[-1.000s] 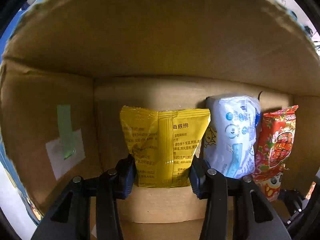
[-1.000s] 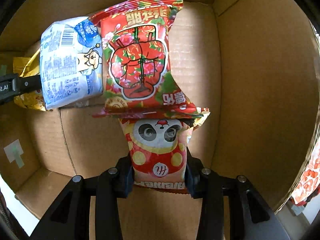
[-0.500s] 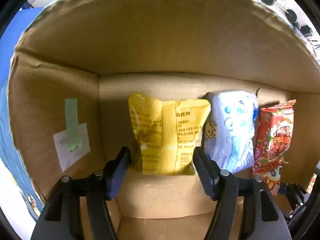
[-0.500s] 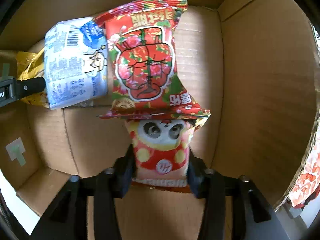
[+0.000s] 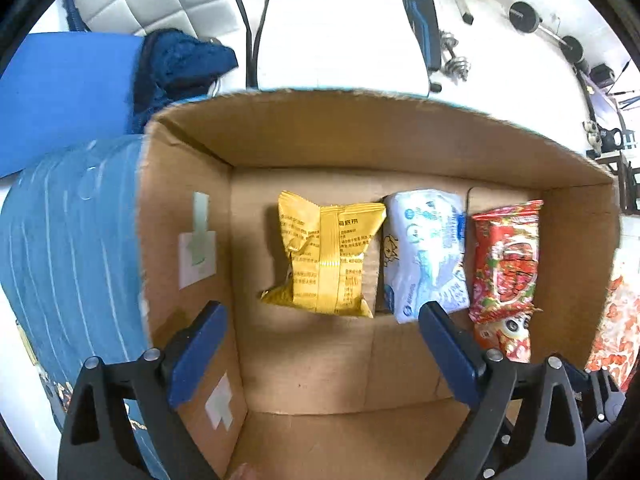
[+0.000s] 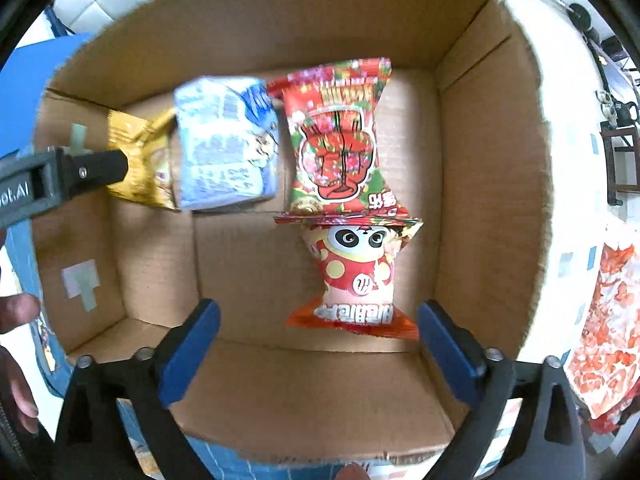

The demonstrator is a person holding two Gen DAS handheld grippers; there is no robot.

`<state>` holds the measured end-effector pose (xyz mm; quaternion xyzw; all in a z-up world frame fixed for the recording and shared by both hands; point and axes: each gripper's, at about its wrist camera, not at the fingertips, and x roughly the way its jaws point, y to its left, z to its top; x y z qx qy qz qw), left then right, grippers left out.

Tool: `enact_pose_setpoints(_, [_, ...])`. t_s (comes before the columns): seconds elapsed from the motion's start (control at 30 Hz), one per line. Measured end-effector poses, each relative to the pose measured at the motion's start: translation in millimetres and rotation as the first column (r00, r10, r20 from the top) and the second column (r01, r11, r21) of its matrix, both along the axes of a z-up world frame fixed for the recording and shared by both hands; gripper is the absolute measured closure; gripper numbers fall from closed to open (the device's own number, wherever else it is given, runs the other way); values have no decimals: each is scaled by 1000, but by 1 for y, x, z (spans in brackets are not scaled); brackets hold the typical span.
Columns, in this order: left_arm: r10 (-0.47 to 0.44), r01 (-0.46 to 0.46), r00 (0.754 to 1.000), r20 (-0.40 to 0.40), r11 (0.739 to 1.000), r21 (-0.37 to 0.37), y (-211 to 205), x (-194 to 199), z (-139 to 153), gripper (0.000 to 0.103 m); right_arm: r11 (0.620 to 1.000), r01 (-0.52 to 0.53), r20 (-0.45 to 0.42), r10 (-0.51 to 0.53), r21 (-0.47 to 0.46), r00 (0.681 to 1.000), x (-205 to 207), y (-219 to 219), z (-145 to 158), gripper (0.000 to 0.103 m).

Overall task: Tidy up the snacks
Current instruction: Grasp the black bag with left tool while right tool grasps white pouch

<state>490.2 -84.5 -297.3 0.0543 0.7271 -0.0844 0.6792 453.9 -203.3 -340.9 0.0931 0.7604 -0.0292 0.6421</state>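
An open cardboard box (image 5: 184,208) (image 6: 488,184) holds several snack packs on its floor. A yellow pack (image 5: 326,258) (image 6: 138,160) lies left, then a white-blue pack (image 5: 426,252) (image 6: 224,148), then a red flowered pack (image 5: 506,256) (image 6: 340,140). A red panda pack (image 6: 358,276) (image 5: 510,334) lies in front of the flowered one. My left gripper (image 5: 322,354) hangs above the box, jaws opening wide, the yellow pack lying free below. My right gripper (image 6: 318,354) hangs likewise, jaws opening, with the panda pack lying loose between and beyond its fingers.
A blue striped cloth (image 5: 68,248) covers the surface under the box. Blue fabric (image 5: 176,64) and a white chair seat (image 5: 340,32) lie beyond. A red-patterned bag (image 6: 608,328) sits right of the box. A person's fingers (image 6: 16,312) show at the left edge.
Both grippers let go of their packs, the yellow one and the panda one, opened wide and rose out of the box. The box rim and the room came into view.
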Motion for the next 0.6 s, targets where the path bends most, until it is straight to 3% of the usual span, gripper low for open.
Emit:
enact_pose_setpoints(0.27, [18,-15,988,153,1000,-21,25,-30,71,5,1000,2,114,-2,1,993,-22,2,57,0])
enact_pose_setpoints(0.6, [1,4,940,342,1000,-13,36,-101,142,5,1000,4,241,-6,7,971,-82,-10,102,0])
